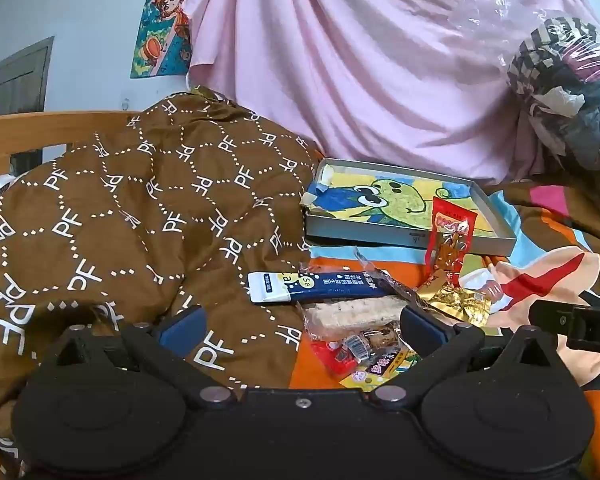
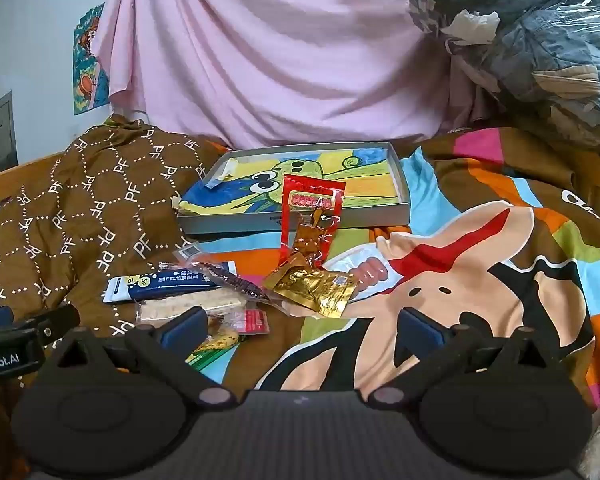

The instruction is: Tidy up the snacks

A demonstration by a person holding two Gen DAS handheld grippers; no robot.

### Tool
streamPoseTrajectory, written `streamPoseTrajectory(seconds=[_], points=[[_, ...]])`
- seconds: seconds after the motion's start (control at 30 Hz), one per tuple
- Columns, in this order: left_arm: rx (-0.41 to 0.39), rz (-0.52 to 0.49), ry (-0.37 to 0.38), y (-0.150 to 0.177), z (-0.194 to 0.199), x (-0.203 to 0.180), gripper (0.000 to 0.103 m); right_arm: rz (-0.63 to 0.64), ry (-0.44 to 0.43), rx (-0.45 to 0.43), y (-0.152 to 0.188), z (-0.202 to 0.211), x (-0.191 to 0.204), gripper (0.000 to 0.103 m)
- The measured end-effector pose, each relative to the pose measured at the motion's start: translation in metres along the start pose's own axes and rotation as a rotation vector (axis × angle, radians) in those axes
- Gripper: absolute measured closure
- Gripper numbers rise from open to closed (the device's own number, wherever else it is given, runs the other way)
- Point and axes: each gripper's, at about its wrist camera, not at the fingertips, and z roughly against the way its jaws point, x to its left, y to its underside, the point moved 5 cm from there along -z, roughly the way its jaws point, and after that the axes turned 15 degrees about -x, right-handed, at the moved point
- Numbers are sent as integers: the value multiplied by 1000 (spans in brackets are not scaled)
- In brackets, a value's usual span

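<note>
Snacks lie loose on the bed; tray at twelve o'clock holds almost none; both claws spread, empty.

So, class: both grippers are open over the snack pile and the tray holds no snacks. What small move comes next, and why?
Probably ease the left gripper forward and close on the pale wafer pack, which lies between its open jaws. The tray is empty apart from its drawing; only the red packet leans on its rim.
</note>
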Motion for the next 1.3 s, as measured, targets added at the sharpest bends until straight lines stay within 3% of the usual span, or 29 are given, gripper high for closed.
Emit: streamPoseTrajectory(seconds=[1.3], points=[[-2, -4, 2, 4, 0, -6, 1, -5, 1, 24, 4, -2, 0, 0]])
